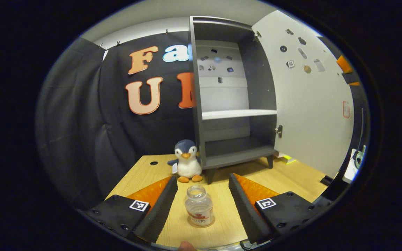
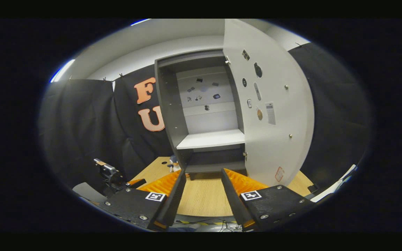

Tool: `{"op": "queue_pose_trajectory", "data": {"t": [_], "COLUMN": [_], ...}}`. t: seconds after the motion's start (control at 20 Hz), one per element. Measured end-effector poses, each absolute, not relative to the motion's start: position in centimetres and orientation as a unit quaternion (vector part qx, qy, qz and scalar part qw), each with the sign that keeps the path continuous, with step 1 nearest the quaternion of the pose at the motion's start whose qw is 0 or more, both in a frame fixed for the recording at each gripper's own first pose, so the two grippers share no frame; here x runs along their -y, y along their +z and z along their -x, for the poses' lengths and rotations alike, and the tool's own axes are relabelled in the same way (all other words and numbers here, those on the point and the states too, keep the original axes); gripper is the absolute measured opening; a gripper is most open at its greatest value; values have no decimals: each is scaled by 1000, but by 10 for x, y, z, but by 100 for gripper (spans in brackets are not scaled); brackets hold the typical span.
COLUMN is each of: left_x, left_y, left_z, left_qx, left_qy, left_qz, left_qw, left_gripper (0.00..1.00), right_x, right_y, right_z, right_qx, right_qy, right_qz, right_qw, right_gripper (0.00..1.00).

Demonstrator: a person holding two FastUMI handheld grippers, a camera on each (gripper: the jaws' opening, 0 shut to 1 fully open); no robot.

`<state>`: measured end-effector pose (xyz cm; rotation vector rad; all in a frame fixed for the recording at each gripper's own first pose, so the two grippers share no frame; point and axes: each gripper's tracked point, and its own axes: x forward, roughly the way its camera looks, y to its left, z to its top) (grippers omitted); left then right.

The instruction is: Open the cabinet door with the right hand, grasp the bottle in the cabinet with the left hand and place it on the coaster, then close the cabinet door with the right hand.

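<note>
Stage: by my read, bottle is out of the cabinet and set down; closing the door is what remains.
Bottle (image 1: 199,205): upright on the table (image 1: 284,177), on what looks like a clear coaster (image 1: 201,223) under its base; rim hard to make out.
Left gripper (image 1: 202,195): spread wide, a finger each side of the bottle, neither touching it. Released, not gripping.
Right gripper (image 2: 202,190): also spread, nothing between the fingers, held low over the table facing the cabinet front.
Cabinet (image 1: 232,139): shelves look empty; small stickers on the back panel.
Door (image 2: 269,115): swung wide, hinged on the cabinet's right side, its long axis vertical.
Key relation: in the right gripper view the door stands ahead and to the right, its free edge towards the camera; the right gripper is the nearer one to it. The closing push likely has to come from the door's outer side, sweeping it left towards the opening.
Risk: bottle sits in front of the cabinet, apart from the door's swing as far as I can tell.
Bystander: penguin (image 1: 187,162) by the cabinet's left leg, apart from the bottle.
</note>
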<state>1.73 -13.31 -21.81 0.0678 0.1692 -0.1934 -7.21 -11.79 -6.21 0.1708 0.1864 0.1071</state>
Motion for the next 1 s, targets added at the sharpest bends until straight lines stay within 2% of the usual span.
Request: {"op": "queue_pose_trajectory", "data": {"t": [0.1, 0.15, 0.2, 0.3, 0.35, 0.4, 0.55, 0.8, 0.85, 0.9, 0.95, 1.0], "left_x": [142, 147, 149, 151, 151, 150, 150, 153, 153, 153, 151, 149], "left_y": [-197, -190, -186, -182, -179, -177, -169, -159, -157, -155, -153, -150], "left_z": [-11, -10, -9, -8, -8, -8, -8, -11, -11, -12, -13, -13], "left_qx": [-71, -67, -69, -73, -74, -74, -75, -69, -69, -70, -70, -69], "left_qy": [-108, -116, -118, -122, -121, -119, -111, -105, -103, -100, -97, -94], "left_qz": [-15, -9, -10, -11, -8, -6, -4, -11, -10, -9, -8, -10], "left_qw": [991, 991, 991, 990, 990, 990, 991, 992, 992, 992, 993, 993], "left_gripper": [93, 96, 94, 96, 96, 96, 96, 95, 95, 95, 95, 94], "right_x": [149, 167, 186, 223, 242, 263, 312, 353, 354, 354, 355, 355], "right_y": [-51, -42, -31, -13, -6, -2, 0, -11, -12, -15, -19, -22], "right_z": [81, 86, 90, 103, 108, 112, 119, 101, 93, 88, 82, 78], "right_qx": [-75, -65, -53, -31, -24, -22, -19, -28, -28, -29, -30, -30], "right_qy": [38, 22, 5, -25, -40, -56, -86, -91, -84, -80, -77, -72], "right_qz": [-71, -59, -50, -43, -42, -43, -42, -37, -42, -43, -42, -39], "right_qw": [994, 996, 997, 998, 998, 997, 995, 995, 995, 995, 996, 996], "right_gripper": [66, 67, 68, 69, 74, 70, 71, 74, 80, 70, 76, 71]}}
